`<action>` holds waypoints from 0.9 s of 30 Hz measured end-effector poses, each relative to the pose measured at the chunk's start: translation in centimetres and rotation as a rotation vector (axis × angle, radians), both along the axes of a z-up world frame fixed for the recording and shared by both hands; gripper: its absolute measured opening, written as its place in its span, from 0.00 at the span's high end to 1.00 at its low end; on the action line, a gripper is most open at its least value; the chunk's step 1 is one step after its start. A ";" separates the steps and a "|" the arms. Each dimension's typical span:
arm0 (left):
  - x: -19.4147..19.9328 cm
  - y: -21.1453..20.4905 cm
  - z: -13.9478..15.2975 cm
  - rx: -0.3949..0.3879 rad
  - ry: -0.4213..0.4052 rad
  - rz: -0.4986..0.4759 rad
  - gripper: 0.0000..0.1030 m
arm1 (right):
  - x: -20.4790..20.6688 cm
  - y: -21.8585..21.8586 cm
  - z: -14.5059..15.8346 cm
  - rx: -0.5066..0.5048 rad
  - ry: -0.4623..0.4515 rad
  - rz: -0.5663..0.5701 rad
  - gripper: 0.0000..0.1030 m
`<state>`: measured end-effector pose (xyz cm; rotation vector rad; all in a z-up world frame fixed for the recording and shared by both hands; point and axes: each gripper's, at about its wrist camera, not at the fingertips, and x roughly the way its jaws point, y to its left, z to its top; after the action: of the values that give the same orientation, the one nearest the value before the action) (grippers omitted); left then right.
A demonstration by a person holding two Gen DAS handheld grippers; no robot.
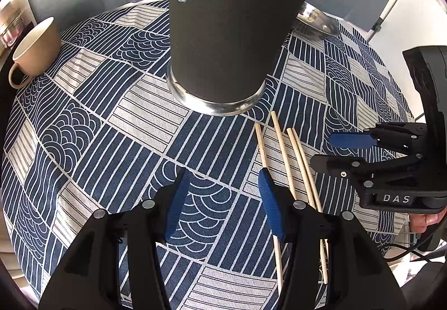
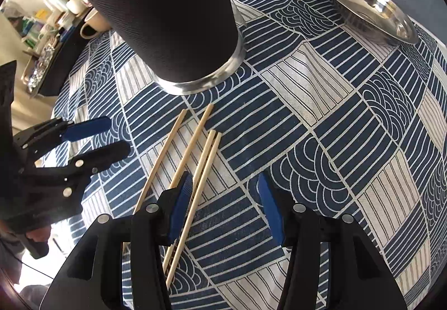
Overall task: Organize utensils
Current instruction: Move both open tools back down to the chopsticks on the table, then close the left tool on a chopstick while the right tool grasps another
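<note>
patterned tablecloth [image 1: 92, 125] bears chopsticks [image 2: 195, 159] pointing toward holder [image 1: 232, 30]; both claws [image 1: 222, 203] [image 2: 225, 206] gape empty.

I count four wooden chopsticks [image 2: 195, 153] lying on the desk [image 2: 321, 103], one tall black holder [image 2: 167, 19], one steel bowl [image 2: 374, 11], one cream mug [image 1: 36, 50], and two hand-held grippers, left [image 1: 220, 203] and right [image 2: 226, 206].

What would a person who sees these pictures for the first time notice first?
The tall black utensil holder with a shiny metal base stands in the middle of the blue patterned tablecloth. Four wooden chopsticks lie loose in front of it. Both grippers are open and empty: the left gripper beside the chopsticks, the right gripper just over them.
</note>
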<state>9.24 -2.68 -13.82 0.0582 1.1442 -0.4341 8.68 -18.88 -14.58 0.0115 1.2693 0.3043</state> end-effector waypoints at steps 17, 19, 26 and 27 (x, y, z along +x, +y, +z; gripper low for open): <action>0.7 -1.8 -0.5 0.022 0.009 -0.023 0.49 | -0.5 1.3 -0.2 -0.165 -0.042 -0.007 0.48; 0.8 -2.1 -0.7 0.031 0.014 -0.025 0.49 | -0.3 0.9 -0.4 -0.147 -0.029 -0.026 0.47; 1.3 -2.8 -1.6 0.083 0.023 -0.033 0.49 | -0.5 2.2 -0.9 -0.204 -0.047 0.002 0.47; 1.4 -2.9 -1.6 0.085 0.023 -0.036 0.49 | -0.4 2.0 -0.9 -0.205 -0.040 0.001 0.47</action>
<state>10.65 -5.62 -15.41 0.1481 1.1859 -0.4189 8.26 -16.93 -15.46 -0.1694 1.2563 0.1728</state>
